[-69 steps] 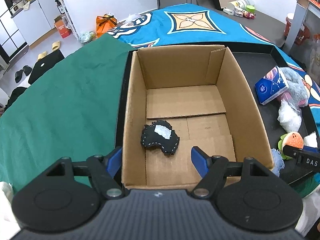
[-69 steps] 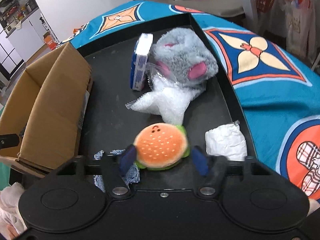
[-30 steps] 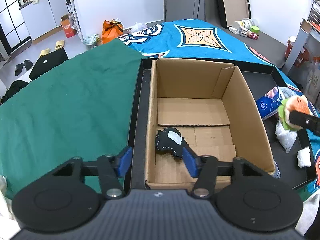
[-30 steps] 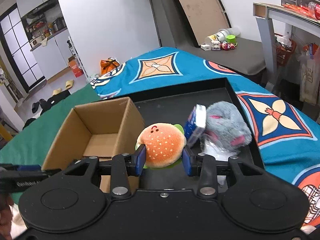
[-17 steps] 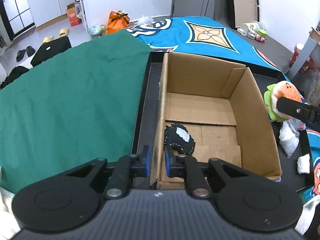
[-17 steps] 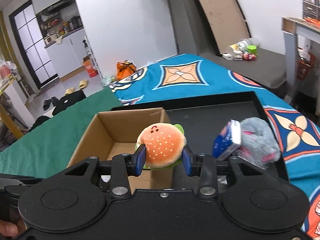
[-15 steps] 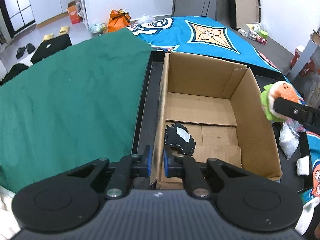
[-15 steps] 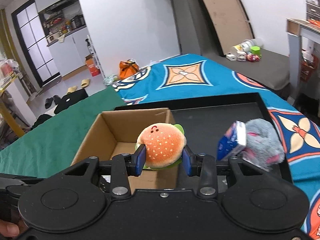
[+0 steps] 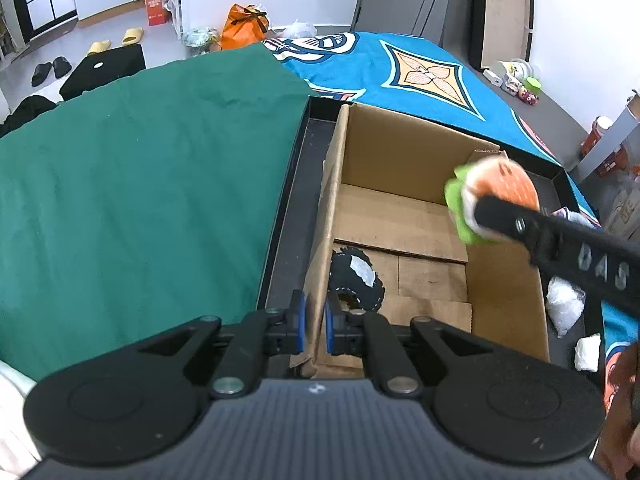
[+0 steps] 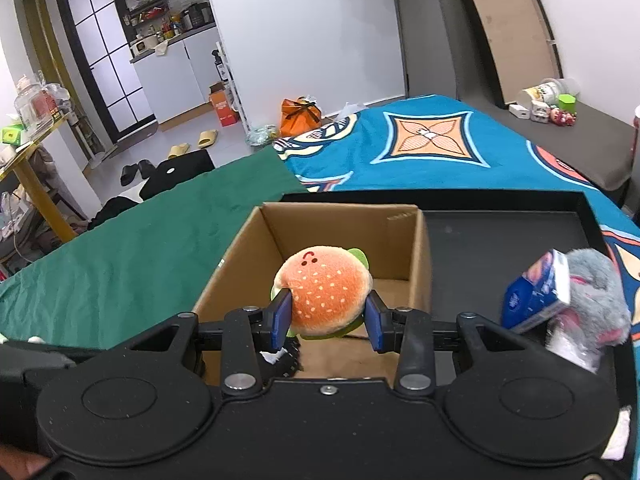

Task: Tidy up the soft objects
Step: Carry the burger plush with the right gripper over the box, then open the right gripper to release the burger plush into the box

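The right tongs [image 10: 326,320] were clenched on a plush hamburger [image 10: 325,290], one blue pad pressed into each side of its orange bun, with a green felt edge showing behind and beneath. The toy hung over the open cardboard box [image 10: 420,264], which lay directly ahead of and below these tongs. From the left wrist view the same hamburger [image 9: 494,196] appeared up and to the right of the left tongs, above the box's right wall, carried on the black finger of the right tongs [image 9: 560,240].

The left tongs [image 9: 313,326] were closed on the box's [image 9: 328,208] near-left wall, the cardboard edge pinched between the two blue pads. Just beyond their tips, on the box floor by the near-left corner, lay a small black stitched plush [image 9: 354,280] with a pale patch on it; a bit of it also peeked out under the right tongs [image 10: 282,360].

The box stood in a black tray [image 9: 292,216]. To the right of the right tongs, in that tray, a blue tissue pack [image 10: 534,300] leaned against a grey fluffy toy [image 10: 596,292]. Far right of the left tongs lay a clear bag of white filling [image 9: 566,308] and a white wad [image 9: 588,352]. A green cloth [image 9: 140,184] spread to the left of both tongs, and a blue patterned cloth [image 10: 432,148] lay beyond the tray.
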